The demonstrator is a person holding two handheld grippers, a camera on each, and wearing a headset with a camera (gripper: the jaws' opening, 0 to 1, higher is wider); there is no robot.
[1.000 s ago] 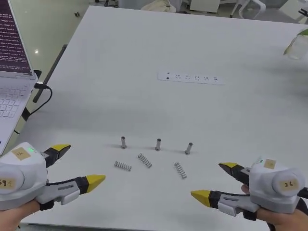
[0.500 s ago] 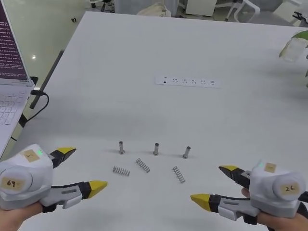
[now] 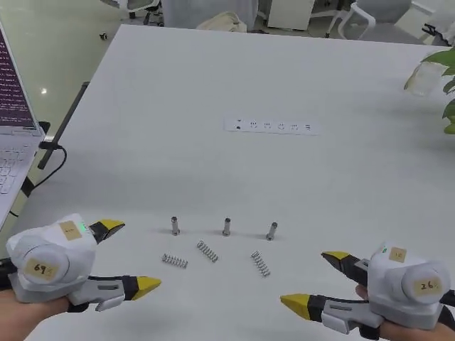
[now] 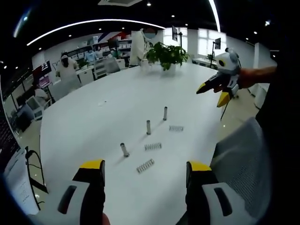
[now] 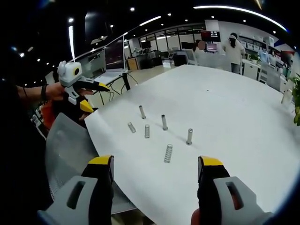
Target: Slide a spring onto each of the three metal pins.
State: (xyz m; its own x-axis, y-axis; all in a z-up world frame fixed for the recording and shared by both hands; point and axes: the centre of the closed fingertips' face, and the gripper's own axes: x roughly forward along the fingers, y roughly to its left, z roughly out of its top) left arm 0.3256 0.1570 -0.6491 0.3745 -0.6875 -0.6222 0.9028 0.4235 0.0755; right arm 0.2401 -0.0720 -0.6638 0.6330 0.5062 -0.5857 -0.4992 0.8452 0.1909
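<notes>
I see three metal pins standing upright in a row near the bench's near edge: the left pin (image 3: 175,225), the middle pin (image 3: 227,226) and the right pin (image 3: 271,231), each well apart from the next. Three springs lie flat on the bench just nearer to me than the pins and clear of them. The left spring (image 3: 174,261) lies in front of the left pin, the middle spring (image 3: 207,251) sits between the left and middle pins, and the right spring (image 3: 260,263) lies between the middle and right pins, all at slightly different angles. My left gripper (image 3: 128,256) hovers by the near edge to the left of the row, with its yellow-tipped fingers spread wide and nothing between them. My right gripper (image 3: 314,280) hovers to the right of the row at the near edge, with its fingers also spread wide and empty. Both point inward toward the springs, and neither touches anything. Farther out, a white power strip (image 3: 268,126) lies flat around the middle of the bench. An open laptop (image 3: 11,142) sits off the left edge with a black cable (image 3: 53,153) beside it. A potted plant (image 3: 441,71) stands at the far right corner.
</notes>
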